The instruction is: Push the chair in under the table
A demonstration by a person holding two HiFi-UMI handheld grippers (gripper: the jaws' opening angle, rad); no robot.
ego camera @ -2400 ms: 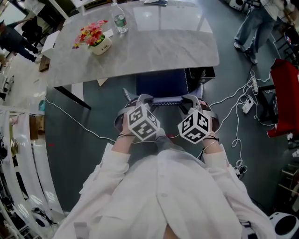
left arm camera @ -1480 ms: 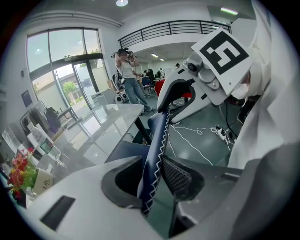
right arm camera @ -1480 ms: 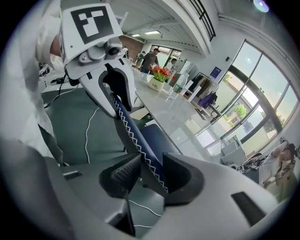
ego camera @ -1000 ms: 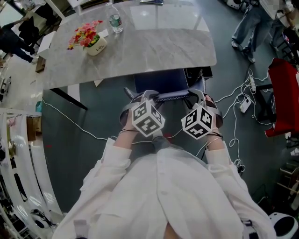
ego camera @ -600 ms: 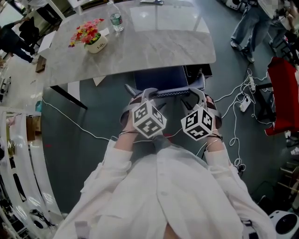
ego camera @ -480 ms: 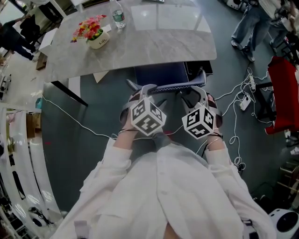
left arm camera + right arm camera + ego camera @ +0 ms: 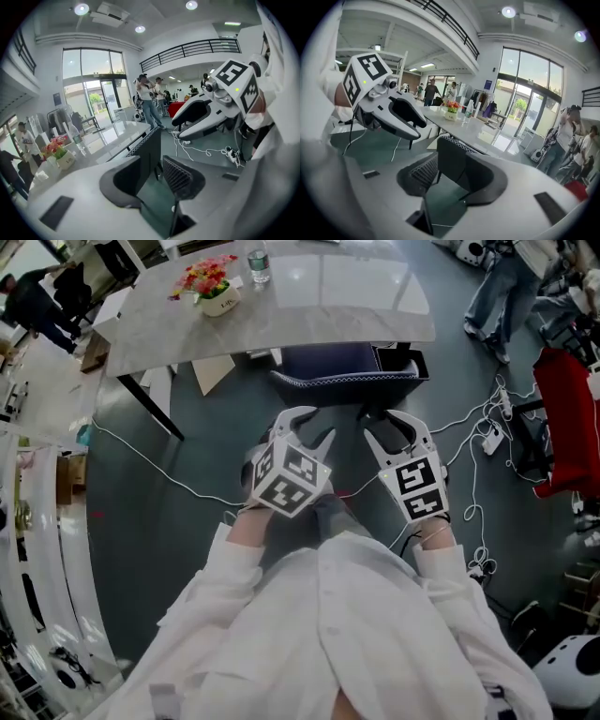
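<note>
The dark blue chair (image 7: pixel 344 367) stands with its seat under the grey marble table (image 7: pixel 309 306); only its back rail shows at the table's near edge. My left gripper (image 7: pixel 309 427) and right gripper (image 7: pixel 394 429) hang side by side short of the chair, clear of the rail. Both are open with nothing between the fingers. The left jaws have just been closing a little, the right jaws opening. In the left gripper view the chair back (image 7: pixel 151 152) lies beyond the left gripper (image 7: pixel 152 180). The right gripper view shows the chair back (image 7: pixel 450 161) past the right gripper (image 7: pixel 452 176).
A flower pot (image 7: pixel 217 296) and a water bottle (image 7: pixel 260 263) stand on the table's far left. A black box (image 7: pixel 405 360) sits right of the chair. Cables and a power strip (image 7: pixel 489 439) lie on the floor at the right, near a red object (image 7: pixel 567 418). People stand around.
Both grippers have come off the chair's back rail, drawing back toward me and rising. The chair now sits further under the table.
</note>
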